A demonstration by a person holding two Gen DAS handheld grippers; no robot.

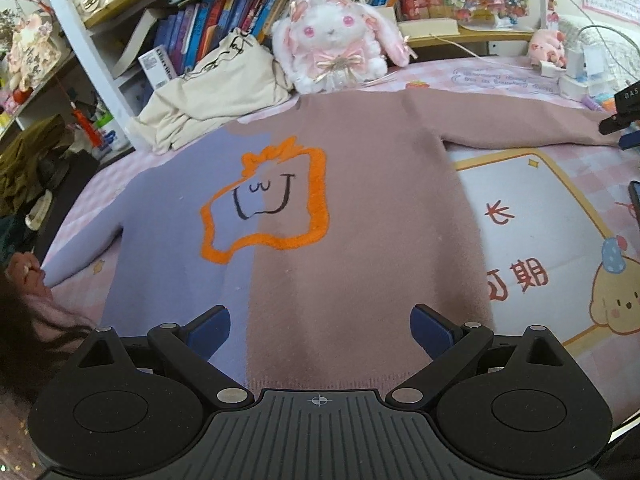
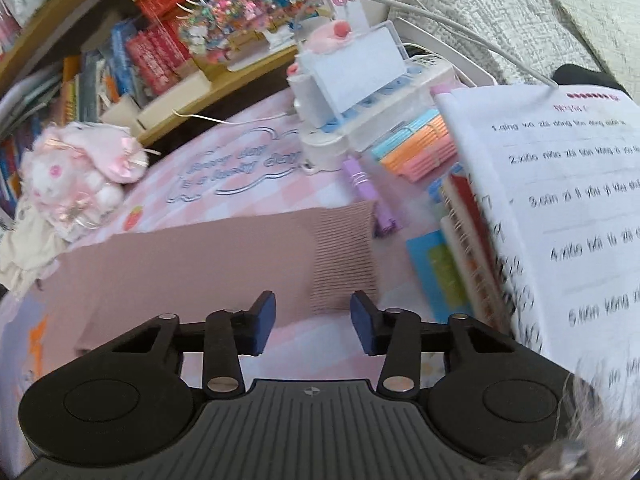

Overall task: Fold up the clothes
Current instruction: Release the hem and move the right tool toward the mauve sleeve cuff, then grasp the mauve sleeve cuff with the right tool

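A: Fuzzy lilac-and-mauve sweater [image 1: 340,208] lies flat on the pink checked bed [image 1: 560,184], unfolded.

B: Left gripper [image 1: 320,330] wide above the hem; right gripper [image 2: 313,326] open before the ribbed mauve cuff [image 2: 344,252]. Pinch cuff squarely, fold sleeve inward.

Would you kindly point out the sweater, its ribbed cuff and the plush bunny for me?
sweater [image 1: 360,208], left wrist view, on the mauve chest panel.
ribbed cuff [image 2: 344,256], right wrist view, on the middle of the ribbing.
plush bunny [image 1: 332,36], left wrist view, on its white face.

Left claw [image 1: 320,330] spread wide — right claw [image 2: 313,322] parted, empty.
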